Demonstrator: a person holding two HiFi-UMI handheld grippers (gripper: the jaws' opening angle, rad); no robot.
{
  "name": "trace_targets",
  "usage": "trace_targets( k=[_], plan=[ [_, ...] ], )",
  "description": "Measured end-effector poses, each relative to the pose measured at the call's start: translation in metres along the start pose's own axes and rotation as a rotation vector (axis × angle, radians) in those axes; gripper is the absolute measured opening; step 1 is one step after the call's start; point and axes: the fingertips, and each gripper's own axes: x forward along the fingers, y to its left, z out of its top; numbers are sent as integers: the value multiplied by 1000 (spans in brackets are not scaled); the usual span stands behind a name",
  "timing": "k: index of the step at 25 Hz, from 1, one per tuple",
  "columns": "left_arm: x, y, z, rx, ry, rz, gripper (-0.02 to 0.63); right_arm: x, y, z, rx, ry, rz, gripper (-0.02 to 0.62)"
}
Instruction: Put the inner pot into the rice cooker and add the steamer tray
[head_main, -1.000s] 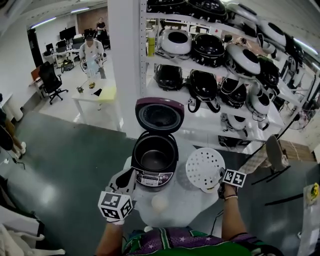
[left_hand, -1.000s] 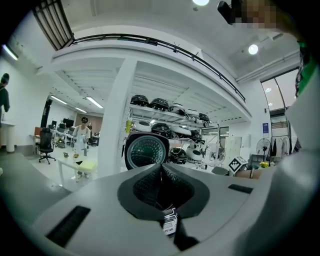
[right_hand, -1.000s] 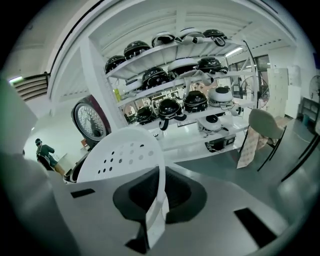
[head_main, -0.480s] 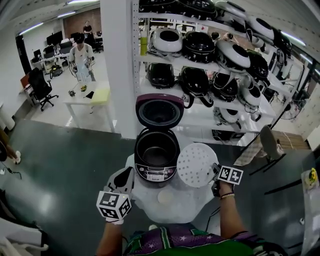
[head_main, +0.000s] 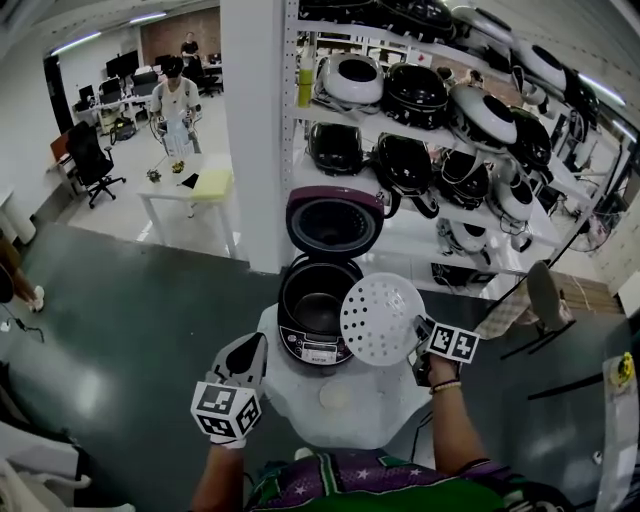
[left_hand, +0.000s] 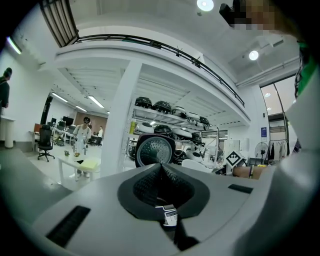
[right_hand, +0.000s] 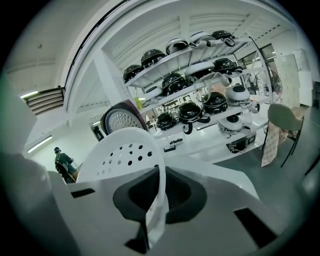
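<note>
**Pot in, tray in the air: one step left**

The first half of the job looks done. The rice cooker (head_main: 318, 312) stands with its lid (head_main: 335, 222) up, and a dark inner pot (head_main: 312, 302) appears to be seated in the body (the bowl reads as metal from above, though its rim is hard to separate from the housing).

What remains is the steamer tray (head_main: 382, 318). The right claw (head_main: 416, 345) is pinching its rim, with the thin white edge caught between the pads in the right gripper view. The perforated disc (right_hand: 125, 150) stands out ahead of that claw and to its left, tilted and clear of the counter (head_main: 350, 405). From the head view, its far edge overlaps the cooker's right side, so it hangs just beside the opening and is not yet seated.

The left claw (head_main: 248, 350) is pressed together on nothing and is low over the counter, with the cooker just ahead of it and to its right.

To finish, the tray probably has to be levelled, centred over the pot, lowered and released.
</note>
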Motion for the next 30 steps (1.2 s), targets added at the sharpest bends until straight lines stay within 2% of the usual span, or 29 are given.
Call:
trace_targets(
  k=[12,18,30],
  plan=[
    [7,9,2,-18,-1,104,23,56,46,19,-3,74,138,21],
    [-3,10,-2,-42,-11,192,23,81,61,25,-9,109,194,23],
    [-3,-16,-13,-47,-8,318,23,121,73,24,14,183,300,25]
  ],
)
